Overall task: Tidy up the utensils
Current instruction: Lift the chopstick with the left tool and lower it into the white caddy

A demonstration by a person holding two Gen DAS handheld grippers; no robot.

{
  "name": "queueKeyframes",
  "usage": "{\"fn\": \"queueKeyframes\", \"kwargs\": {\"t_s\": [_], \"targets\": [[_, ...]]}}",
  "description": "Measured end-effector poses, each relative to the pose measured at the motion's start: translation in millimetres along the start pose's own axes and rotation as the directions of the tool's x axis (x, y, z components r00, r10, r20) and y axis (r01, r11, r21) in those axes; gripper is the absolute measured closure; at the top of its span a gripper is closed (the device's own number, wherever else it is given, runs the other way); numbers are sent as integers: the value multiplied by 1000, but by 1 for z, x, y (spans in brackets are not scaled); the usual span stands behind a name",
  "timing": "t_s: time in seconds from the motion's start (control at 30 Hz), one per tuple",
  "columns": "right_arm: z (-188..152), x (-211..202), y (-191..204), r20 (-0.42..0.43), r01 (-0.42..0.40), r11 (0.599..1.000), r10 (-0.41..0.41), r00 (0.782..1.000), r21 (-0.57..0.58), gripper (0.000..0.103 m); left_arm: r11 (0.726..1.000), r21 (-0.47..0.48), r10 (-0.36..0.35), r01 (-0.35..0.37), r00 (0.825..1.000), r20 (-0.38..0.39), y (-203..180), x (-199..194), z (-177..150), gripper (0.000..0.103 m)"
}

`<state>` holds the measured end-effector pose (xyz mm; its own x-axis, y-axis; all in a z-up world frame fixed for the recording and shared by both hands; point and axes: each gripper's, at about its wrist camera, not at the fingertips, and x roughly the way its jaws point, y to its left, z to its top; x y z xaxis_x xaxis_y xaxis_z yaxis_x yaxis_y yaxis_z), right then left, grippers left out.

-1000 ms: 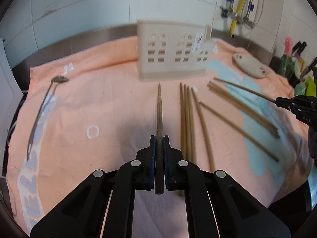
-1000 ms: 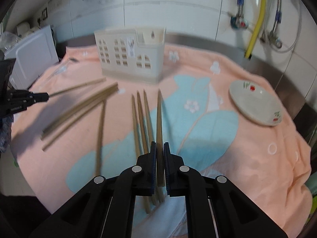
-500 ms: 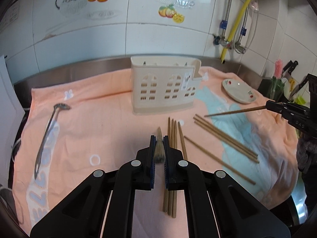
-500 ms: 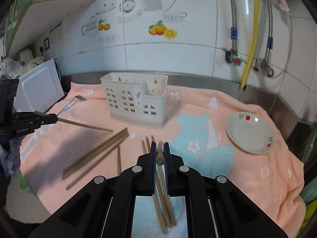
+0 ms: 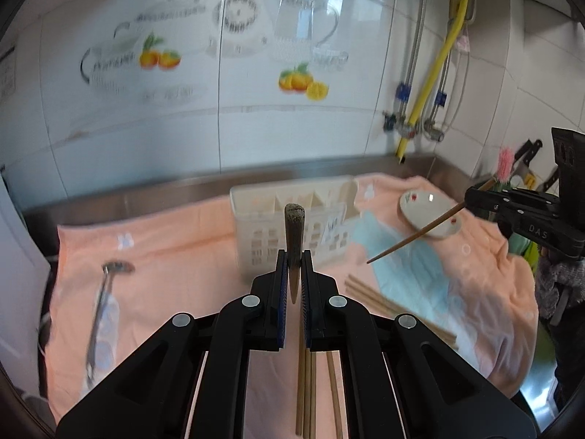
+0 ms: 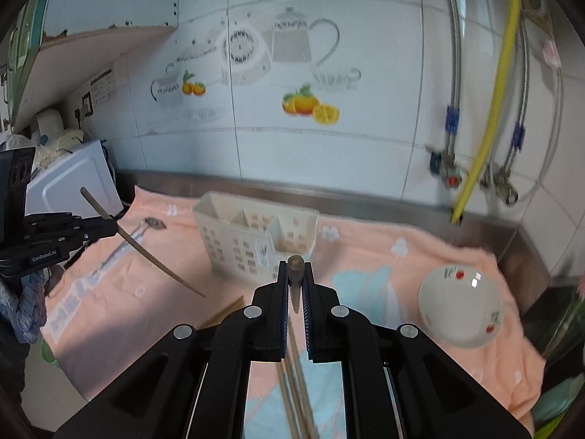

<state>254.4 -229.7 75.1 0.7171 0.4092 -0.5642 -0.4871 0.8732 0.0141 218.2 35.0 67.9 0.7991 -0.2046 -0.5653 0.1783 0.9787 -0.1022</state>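
My left gripper (image 5: 293, 256) is shut on a wooden chopstick (image 5: 294, 226), held in the air with its thick end tilted up toward the camera. My right gripper (image 6: 295, 269) is shut on another chopstick (image 6: 295, 270), lifted the same way. The cream utensil caddy (image 5: 292, 219) stands on the peach cloth behind both; it also shows in the right wrist view (image 6: 252, 237). Each gripper shows in the other's view, the right one (image 5: 471, 197) holding its stick tip-down and the left one (image 6: 109, 225) likewise. Several chopsticks (image 5: 310, 384) lie on the cloth below.
A metal spoon (image 5: 104, 303) lies at the cloth's left. A small white plate (image 6: 460, 307) sits at the right. Pipes and a yellow hose (image 6: 490, 109) run down the tiled wall. A white appliance (image 6: 69, 186) stands far left.
Both grippers have risen from the cloth with their chopsticks and tilted up, so the views now look at the wall. The sticks swung from flat to steeply angled.
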Motion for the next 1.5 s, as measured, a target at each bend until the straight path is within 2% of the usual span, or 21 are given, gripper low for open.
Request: {"fn": "queueKeyframes", "kwargs": {"t_s": [0.33, 0.47, 0.57, 0.77, 0.9, 1.23, 1.37, 1.5], "targets": [[68, -11, 0, 52, -25, 1000, 26, 998, -11, 96, 999, 38, 23, -29, 989, 149, -8, -29, 77, 97], [84, -4, 3, 69, -30, 999, 31, 997, -16, 96, 999, 16, 46, -50, 984, 174, 0, -27, 94, 97], [88, 9, 7, 69, -26, 999, 27, 997, -23, 96, 999, -7, 54, -53, 986, 155, 7, -10, 96, 97], [80, 46, 7, 35, -27, 1000, 27, 999, 3, 96, 997, -61, 61, -57, 996, 65, 24, 34, 80, 97], [83, 51, 6, 38, -31, 999, 31, 999, 8, 96, 995, -80, 63, -60, 998, 29, 35, 50, 70, 97], [124, 47, -1, 180, 18, 999, -27, 983, 51, 96, 995, -81, 56, -58, 998, -24, 39, 74, 62, 97], [123, 66, -7, 170, 22, 996, -36, 985, 86, 96, 995, -85, 47, -50, 998, -37, 40, 79, 60, 97], [107, 89, -11, 108, 26, 995, -37, 993, 95, 96, 996, -80, 38, -42, 998, -50, 40, 83, 55, 97]]}}
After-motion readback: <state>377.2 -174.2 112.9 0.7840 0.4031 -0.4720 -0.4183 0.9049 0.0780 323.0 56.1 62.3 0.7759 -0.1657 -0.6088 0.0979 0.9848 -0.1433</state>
